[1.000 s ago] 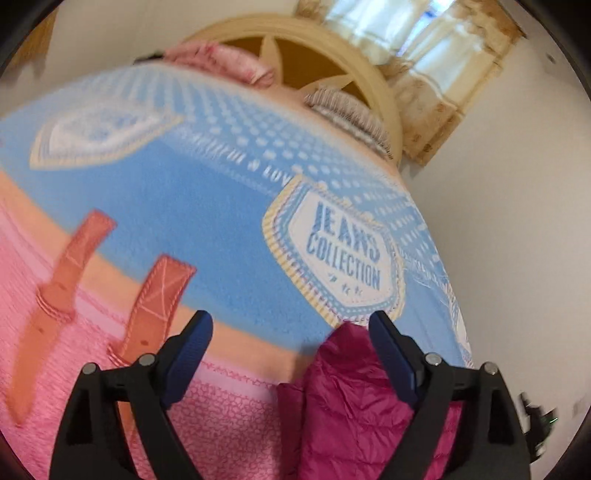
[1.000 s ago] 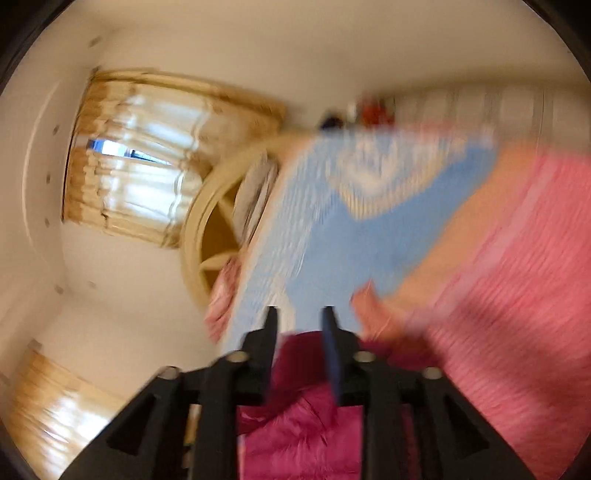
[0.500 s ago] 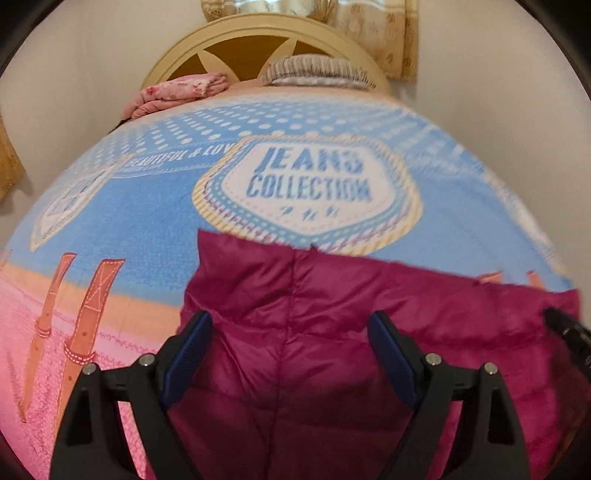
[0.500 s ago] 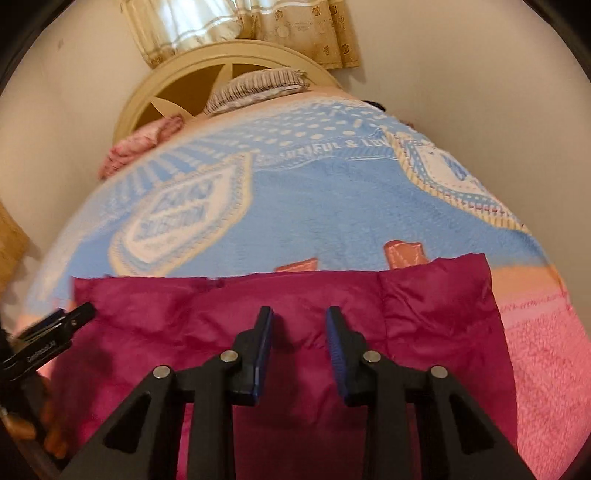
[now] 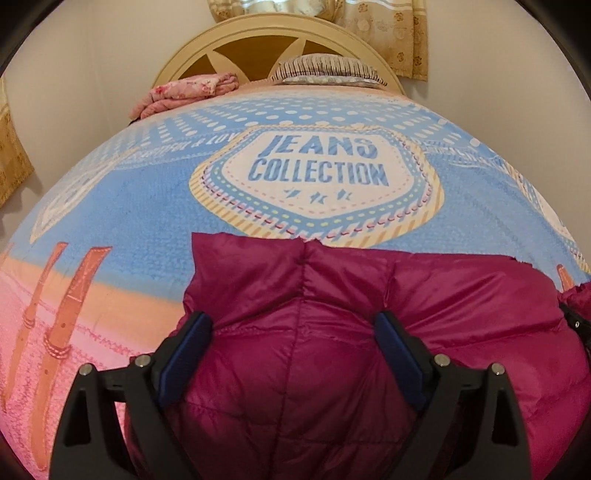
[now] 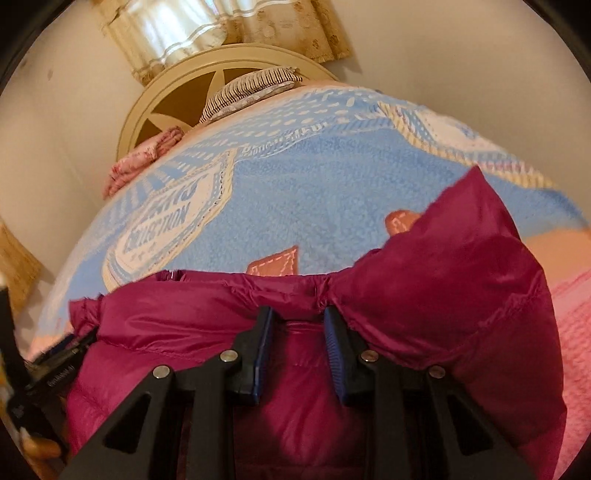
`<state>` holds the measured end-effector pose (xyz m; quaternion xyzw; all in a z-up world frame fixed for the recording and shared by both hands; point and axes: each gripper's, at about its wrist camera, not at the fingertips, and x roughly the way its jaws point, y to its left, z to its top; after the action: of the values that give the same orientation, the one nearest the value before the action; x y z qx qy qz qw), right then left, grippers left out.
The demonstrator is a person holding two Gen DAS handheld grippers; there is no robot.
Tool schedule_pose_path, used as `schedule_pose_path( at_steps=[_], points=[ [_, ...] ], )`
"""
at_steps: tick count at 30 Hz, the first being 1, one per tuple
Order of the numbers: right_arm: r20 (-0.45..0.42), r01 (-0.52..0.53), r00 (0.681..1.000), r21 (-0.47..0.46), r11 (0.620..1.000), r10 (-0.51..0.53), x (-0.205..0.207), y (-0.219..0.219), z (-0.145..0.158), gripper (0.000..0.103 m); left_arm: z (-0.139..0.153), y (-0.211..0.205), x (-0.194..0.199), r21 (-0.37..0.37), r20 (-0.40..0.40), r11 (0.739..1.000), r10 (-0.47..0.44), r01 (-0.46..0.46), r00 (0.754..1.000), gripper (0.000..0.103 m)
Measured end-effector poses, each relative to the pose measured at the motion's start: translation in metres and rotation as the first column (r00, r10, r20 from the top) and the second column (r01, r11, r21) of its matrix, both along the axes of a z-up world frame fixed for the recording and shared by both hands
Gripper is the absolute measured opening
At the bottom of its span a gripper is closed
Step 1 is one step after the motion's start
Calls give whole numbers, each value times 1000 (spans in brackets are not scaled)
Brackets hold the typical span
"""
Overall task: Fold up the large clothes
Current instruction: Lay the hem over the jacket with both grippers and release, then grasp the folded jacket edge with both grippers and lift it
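A magenta quilted puffer jacket [image 5: 332,314] lies on the bed's blue and pink blanket [image 5: 147,206], filling the lower part of both views. It also shows in the right wrist view [image 6: 443,273], with one part bunched up at the right. My left gripper [image 5: 291,336] is open wide, its fingers low over the jacket. My right gripper [image 6: 297,325] is partly open, its tips at a puckered edge of the jacket; the fabric between the pads looks loose.
The blanket carries a "JEANS COLLECTION" badge [image 5: 317,173]. A striped pillow [image 5: 325,68] and a folded pink floral cloth [image 5: 184,92] lie by the cream headboard [image 5: 258,40]. Curtains [image 6: 184,33] hang behind. Walls stand close on both sides.
Both grippers swung from tilted views to face the headboard and came down over the jacket. The jacket's right part has bunched up. The right gripper has widened a little.
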<state>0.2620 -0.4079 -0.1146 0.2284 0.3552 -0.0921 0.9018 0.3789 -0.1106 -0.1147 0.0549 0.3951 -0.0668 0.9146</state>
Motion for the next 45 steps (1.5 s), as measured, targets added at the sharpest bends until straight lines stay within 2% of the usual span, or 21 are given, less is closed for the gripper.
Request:
schedule_pose_path(
  at_steps=[5, 8, 9, 11, 12, 14, 18, 22, 25, 29, 33, 37, 39, 42, 44, 45],
  points=[
    [-3, 5, 1000, 10, 1000, -5, 1, -1, -1, 26, -5, 1, 4, -14, -17, 1000, 0, 0, 1000, 96],
    [-46, 7, 999, -13, 1000, -7, 7, 3, 2, 26, -6, 0, 6, -11, -38, 1000, -9, 9, 999, 97],
    [-76, 7, 997, -34, 999, -10, 10, 5, 5, 26, -5, 1, 7, -14, -49, 1000, -19, 18, 999, 97],
    [-148, 26, 988, -155, 988, -50, 13, 19, 23, 25, 0, 7, 8, -25, -102, 998, -63, 61, 993, 96],
    [-111, 38, 992, -200, 979, -62, 4, 28, 38, 25, 5, 11, 5, -27, -113, 997, -78, 75, 991, 96],
    [-3, 19, 1000, -221, 975, -21, -17, 49, 65, 25, 24, 32, -11, -59, -89, 994, -100, 95, 991, 96],
    [40, -43, 998, -284, 958, 57, -51, 101, 87, 25, 49, 72, -44, -114, -30, 986, -123, 119, 992, 100],
    [40, -112, 992, -204, 973, 122, -75, 147, 71, 21, 44, 100, -69, -166, -43, 979, -125, 117, 991, 102],
    [32, -129, 990, -200, 971, 138, -79, 168, 57, 20, 35, 111, -76, -247, -73, 964, -123, 101, 990, 102],
    [26, -83, 996, -129, 988, 87, -69, 168, 43, 19, 13, 114, -69, -347, -151, 935, -127, 68, 980, 102],
    [9, -68, 997, -138, 988, 70, -56, 172, 28, 19, -11, 108, -66, -412, -224, 910, -151, 47, 963, 101],
    [-12, -73, 997, -97, 993, 72, -48, 164, 7, 19, -13, 105, -74, -444, -187, 895, -152, 55, 971, 99],
    [-13, -72, 997, -86, 994, 72, -48, 162, -1, 17, -13, 103, -79, -480, -175, 875, -171, 67, 970, 86],
    [-18, -73, 997, -70, 995, 71, -51, 159, -5, 17, -12, 97, -81, -494, -167, 865, -191, 85, 967, 64],
    [-13, -73, 997, -52, 996, 73, -52, 157, -6, 17, -9, 97, -81, -518, -169, 852, -193, 79, 967, 45],
    [-9, -73, 997, -42, 996, 73, -52, 156, -7, 17, -6, 98, -81, -521, -166, 850, -191, 79, 967, 41]
  ],
)
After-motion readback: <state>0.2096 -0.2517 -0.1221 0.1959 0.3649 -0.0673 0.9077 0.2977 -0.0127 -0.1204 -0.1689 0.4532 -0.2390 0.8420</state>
